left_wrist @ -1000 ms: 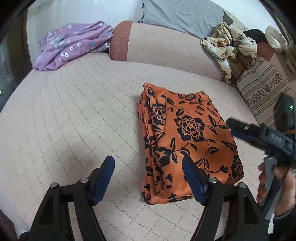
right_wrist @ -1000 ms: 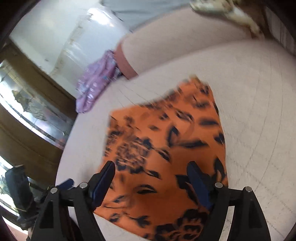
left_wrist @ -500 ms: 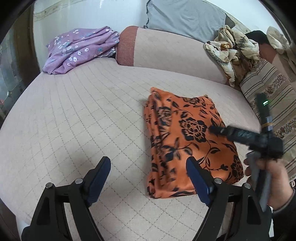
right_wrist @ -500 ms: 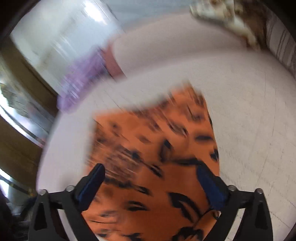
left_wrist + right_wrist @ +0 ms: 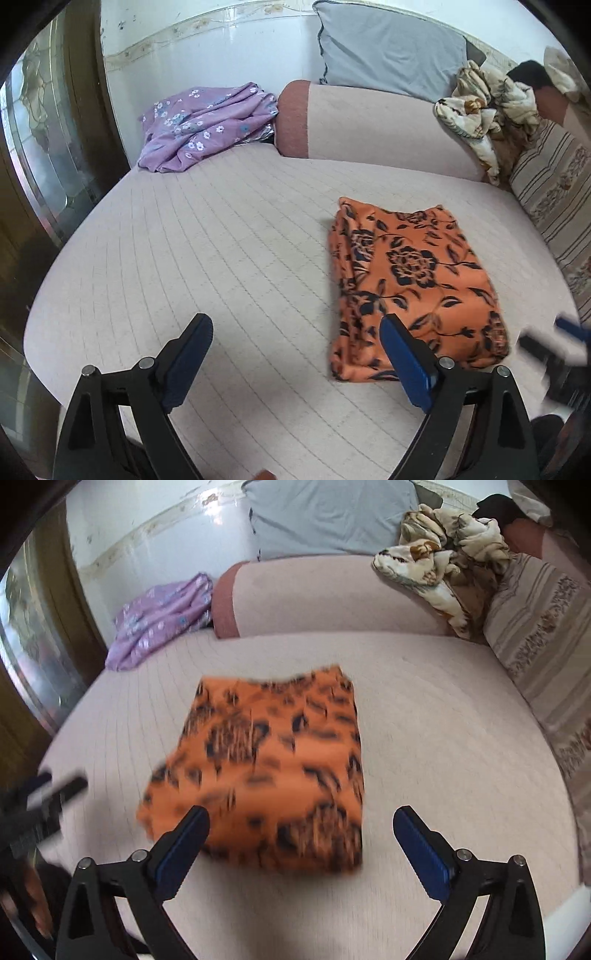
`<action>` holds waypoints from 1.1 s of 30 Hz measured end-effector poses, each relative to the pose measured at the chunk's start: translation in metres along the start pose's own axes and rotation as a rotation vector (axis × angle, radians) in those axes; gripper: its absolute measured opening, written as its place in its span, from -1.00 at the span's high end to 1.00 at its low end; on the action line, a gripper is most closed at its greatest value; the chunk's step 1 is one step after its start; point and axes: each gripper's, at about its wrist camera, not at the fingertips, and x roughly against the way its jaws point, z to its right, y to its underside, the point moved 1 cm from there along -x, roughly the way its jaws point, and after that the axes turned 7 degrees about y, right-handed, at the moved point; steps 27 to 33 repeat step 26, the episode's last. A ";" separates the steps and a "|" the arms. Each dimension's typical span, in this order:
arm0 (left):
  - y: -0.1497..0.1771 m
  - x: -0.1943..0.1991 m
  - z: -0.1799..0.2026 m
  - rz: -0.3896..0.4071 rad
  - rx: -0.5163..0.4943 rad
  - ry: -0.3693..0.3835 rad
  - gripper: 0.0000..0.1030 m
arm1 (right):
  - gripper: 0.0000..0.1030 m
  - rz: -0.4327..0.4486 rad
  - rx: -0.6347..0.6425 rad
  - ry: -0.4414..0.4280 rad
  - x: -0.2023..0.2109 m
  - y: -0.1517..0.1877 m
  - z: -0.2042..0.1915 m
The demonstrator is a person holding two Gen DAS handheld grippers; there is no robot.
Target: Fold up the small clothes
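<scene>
An orange garment with a black flower print (image 5: 413,291) lies folded into a flat rectangle on the pale quilted bed (image 5: 221,258). My left gripper (image 5: 295,339) hovers over the bed to the garment's near left, its jaws still opening and nothing between them. In the right wrist view the same orange garment (image 5: 273,768) is blurred by motion. My right gripper (image 5: 301,825) hangs wide open above its near edge, holding nothing. The right gripper also shows as a blur (image 5: 554,343) at the right edge of the left wrist view.
A crumpled purple flowered cloth (image 5: 207,125) lies at the far left of the bed. A pink bolster (image 5: 369,125) and a grey pillow (image 5: 388,48) stand behind. A cream patterned bundle (image 5: 480,118) and a striped cushion (image 5: 554,206) fill the right side. A dark wooden door (image 5: 44,147) stands left.
Both grippers have pulled back and up from the orange garment, which now looks smaller and farther off. Both jaws stand wider. The right gripper has swung out toward the near right.
</scene>
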 end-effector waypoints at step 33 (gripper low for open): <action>0.002 0.019 0.056 -0.007 -0.096 0.063 -0.87 | -0.96 0.036 0.061 0.035 0.031 0.022 -0.013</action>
